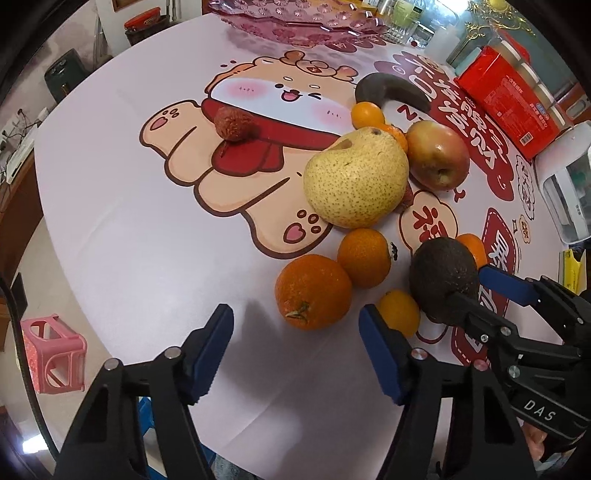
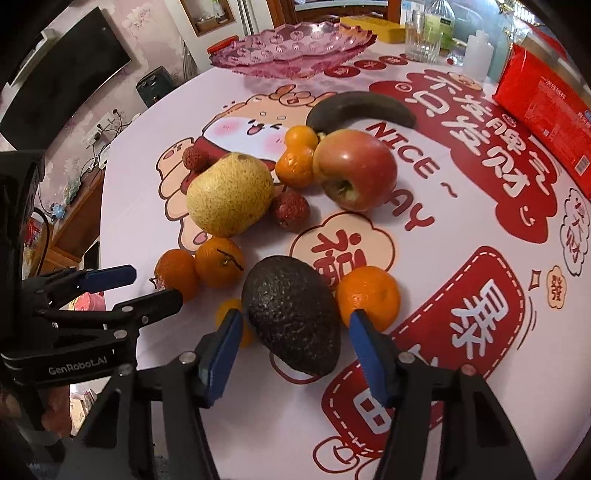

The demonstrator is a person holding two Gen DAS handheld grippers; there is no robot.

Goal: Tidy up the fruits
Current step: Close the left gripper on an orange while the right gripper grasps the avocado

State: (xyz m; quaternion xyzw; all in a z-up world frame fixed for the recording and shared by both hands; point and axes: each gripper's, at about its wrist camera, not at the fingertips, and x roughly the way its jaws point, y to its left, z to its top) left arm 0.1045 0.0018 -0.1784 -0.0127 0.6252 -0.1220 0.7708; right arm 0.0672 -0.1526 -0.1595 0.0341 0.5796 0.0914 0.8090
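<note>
Fruit lies loose on a printed tablecloth [image 1: 147,240]. My left gripper [image 1: 295,312] is open, and a large orange [image 1: 312,291] sits just beyond its fingertips, untouched by the pads. My right gripper [image 2: 294,315] is open and straddles a dark avocado [image 2: 291,314]; the left pad is close against it and a gap shows at the right pad. Around them are a yellow pear [image 1: 354,177], a red apple [image 2: 354,170], a blackened banana [image 2: 362,107], several tangerines [image 2: 369,295], a small kumquat [image 1: 399,312] and a red lychee [image 1: 234,123].
A pink glass dish [image 2: 291,48] stands at the far edge of the table. A red box [image 2: 546,107] lies at the right, with glasses and bottles [image 2: 424,33] behind it. A white appliance [image 1: 569,192] sits at the right edge. A pink stool [image 1: 51,354] is on the floor to the left.
</note>
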